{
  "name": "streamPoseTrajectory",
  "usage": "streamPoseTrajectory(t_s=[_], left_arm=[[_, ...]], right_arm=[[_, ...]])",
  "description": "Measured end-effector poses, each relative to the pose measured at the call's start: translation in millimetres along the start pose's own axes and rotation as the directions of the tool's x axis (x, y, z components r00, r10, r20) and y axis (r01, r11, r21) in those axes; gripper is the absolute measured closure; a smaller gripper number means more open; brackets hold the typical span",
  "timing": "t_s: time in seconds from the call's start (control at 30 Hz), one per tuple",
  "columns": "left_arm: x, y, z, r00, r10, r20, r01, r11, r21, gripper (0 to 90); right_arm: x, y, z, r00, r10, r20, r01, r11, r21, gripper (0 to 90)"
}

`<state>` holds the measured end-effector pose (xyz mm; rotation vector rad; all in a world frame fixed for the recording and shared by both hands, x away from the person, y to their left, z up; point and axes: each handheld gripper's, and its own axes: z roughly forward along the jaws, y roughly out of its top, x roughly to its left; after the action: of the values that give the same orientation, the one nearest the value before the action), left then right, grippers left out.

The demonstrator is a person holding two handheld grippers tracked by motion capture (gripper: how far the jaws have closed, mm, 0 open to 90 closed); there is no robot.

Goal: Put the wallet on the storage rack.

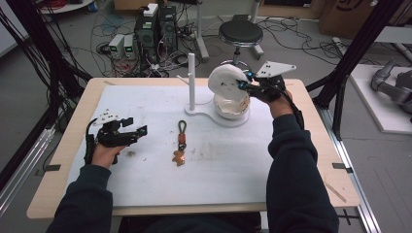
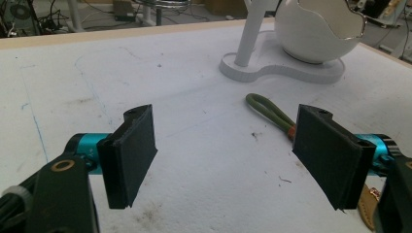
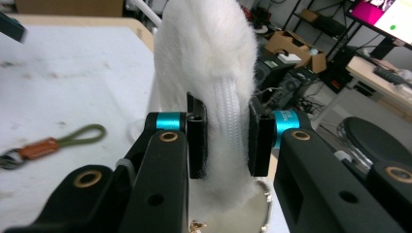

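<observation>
1. Right gripper (image 3: 228, 141) is clamped on the fluffy white lid (image 1: 226, 80), held tilted just above the egg-shaped bowl (image 1: 232, 108).
2. Left gripper (image 2: 226, 155) is wide open, empty, near the keychain (image 1: 180, 141).
3. Next, prob.: set lid aside w/o knocking the stand (image 1: 191, 82).

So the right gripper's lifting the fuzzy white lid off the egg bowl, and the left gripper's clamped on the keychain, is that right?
Not quite: the left gripper is open and holds nothing, as the left gripper view shows; the keychain lies on the table. The right gripper does hold the fuzzy white lid.
</observation>
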<state>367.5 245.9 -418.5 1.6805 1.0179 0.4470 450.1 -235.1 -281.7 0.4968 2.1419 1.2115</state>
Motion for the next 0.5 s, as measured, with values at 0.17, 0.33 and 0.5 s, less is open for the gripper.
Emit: streamPoseTrajectory(t_s=[0.17,0.33,0.5], left_arm=[[0.7,-0.9,0.0,1.0000,-0.004,0.003,0.004,1.0000,0.006,23.5],[1.4,-1.7,-0.6,1.0000,-0.008,0.003,0.008,0.9999,0.006,23.5],[1.2,-2.5,-0.7,0.9999,-0.011,0.002,0.011,0.9999,0.010,23.5]], right_arm=[[-11.6,-0.5,12.1,0.9984,-0.050,0.027,0.049,0.999,0.023,75.5],[-17.2,-10.0,22.2,0.9962,-0.079,0.038,0.076,0.995,0.069,75.4],[-18.7,-16.7,28.3,0.9953,-0.090,0.036,0.086,0.992,0.094,75.4]])
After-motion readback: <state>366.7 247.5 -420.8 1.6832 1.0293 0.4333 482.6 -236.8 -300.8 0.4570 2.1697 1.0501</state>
